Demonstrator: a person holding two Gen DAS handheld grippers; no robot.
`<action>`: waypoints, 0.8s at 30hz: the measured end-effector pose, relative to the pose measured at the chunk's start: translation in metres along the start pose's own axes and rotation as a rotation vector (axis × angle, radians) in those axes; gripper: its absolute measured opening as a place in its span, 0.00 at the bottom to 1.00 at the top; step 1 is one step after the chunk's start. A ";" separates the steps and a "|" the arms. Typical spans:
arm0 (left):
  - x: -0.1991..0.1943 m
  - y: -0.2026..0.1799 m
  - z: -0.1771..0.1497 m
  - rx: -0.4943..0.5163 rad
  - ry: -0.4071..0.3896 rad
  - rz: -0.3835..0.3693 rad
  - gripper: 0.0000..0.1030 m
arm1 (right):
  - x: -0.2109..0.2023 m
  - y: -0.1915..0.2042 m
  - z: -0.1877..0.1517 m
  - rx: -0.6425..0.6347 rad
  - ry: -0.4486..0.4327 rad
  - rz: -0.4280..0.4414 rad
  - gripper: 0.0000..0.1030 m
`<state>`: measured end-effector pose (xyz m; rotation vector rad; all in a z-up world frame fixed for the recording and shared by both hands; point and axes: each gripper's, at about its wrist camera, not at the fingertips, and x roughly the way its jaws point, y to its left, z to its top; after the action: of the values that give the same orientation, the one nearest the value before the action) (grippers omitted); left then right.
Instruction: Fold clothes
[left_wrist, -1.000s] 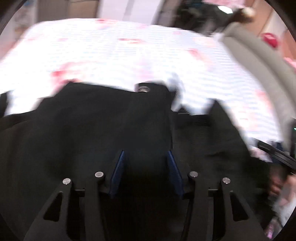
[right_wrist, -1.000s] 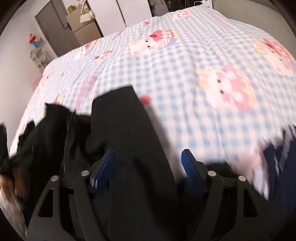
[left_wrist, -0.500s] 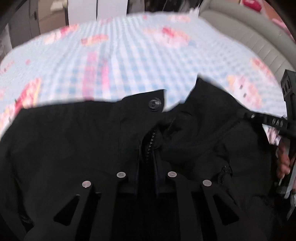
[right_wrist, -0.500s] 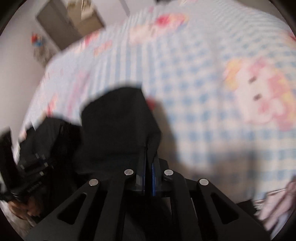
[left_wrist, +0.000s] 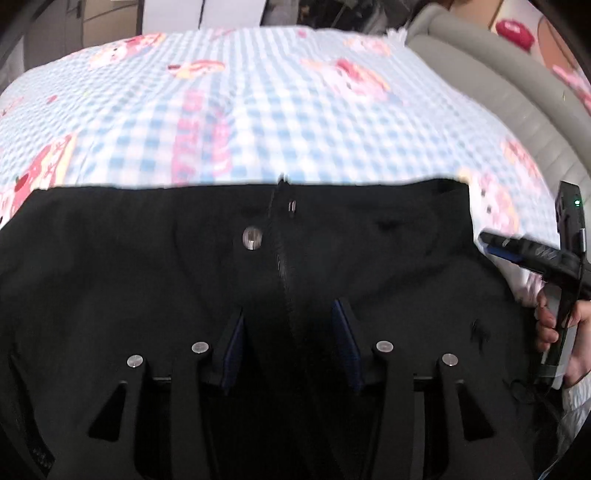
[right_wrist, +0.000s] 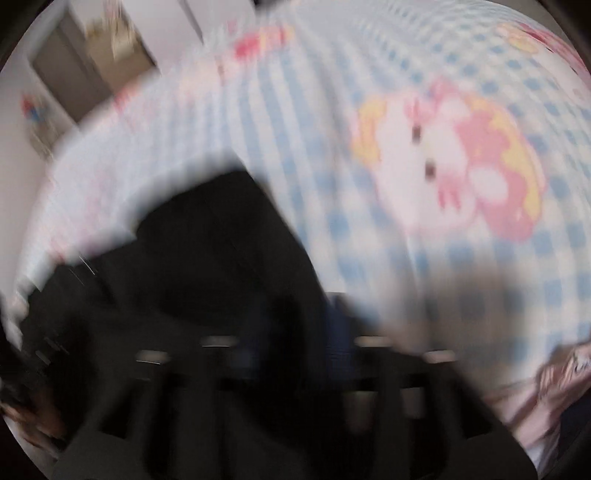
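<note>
Left wrist view: my left claw (left_wrist: 288, 343) has just been opening over black trousers (left_wrist: 147, 280) spread along the bed's (left_wrist: 280, 122) near edge. My right claw (right_wrist: 295, 339) has been opening too, over dark cloth. Soft, limp fabric; I'd pinch the waistband corners.

bed: blue-check cartoon sheet (left_wrist: 280, 122) | headboard: grey padded (left_wrist: 491, 85) | cabinets: white (left_wrist: 203, 14)
</note>
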<state>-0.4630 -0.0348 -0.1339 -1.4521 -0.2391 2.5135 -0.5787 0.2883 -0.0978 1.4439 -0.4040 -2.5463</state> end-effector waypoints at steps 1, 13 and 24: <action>0.007 0.000 0.002 0.006 0.020 0.010 0.41 | 0.001 0.002 0.006 0.011 -0.015 0.027 0.81; -0.036 -0.024 0.019 0.171 -0.239 0.013 0.09 | 0.001 0.035 0.017 -0.155 -0.113 0.048 0.00; -0.013 0.011 0.049 -0.013 -0.112 -0.054 0.40 | -0.017 0.032 -0.008 -0.158 -0.030 0.057 0.08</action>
<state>-0.5002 -0.0501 -0.1019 -1.2929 -0.3104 2.5571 -0.5624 0.2620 -0.0771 1.3212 -0.2389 -2.4947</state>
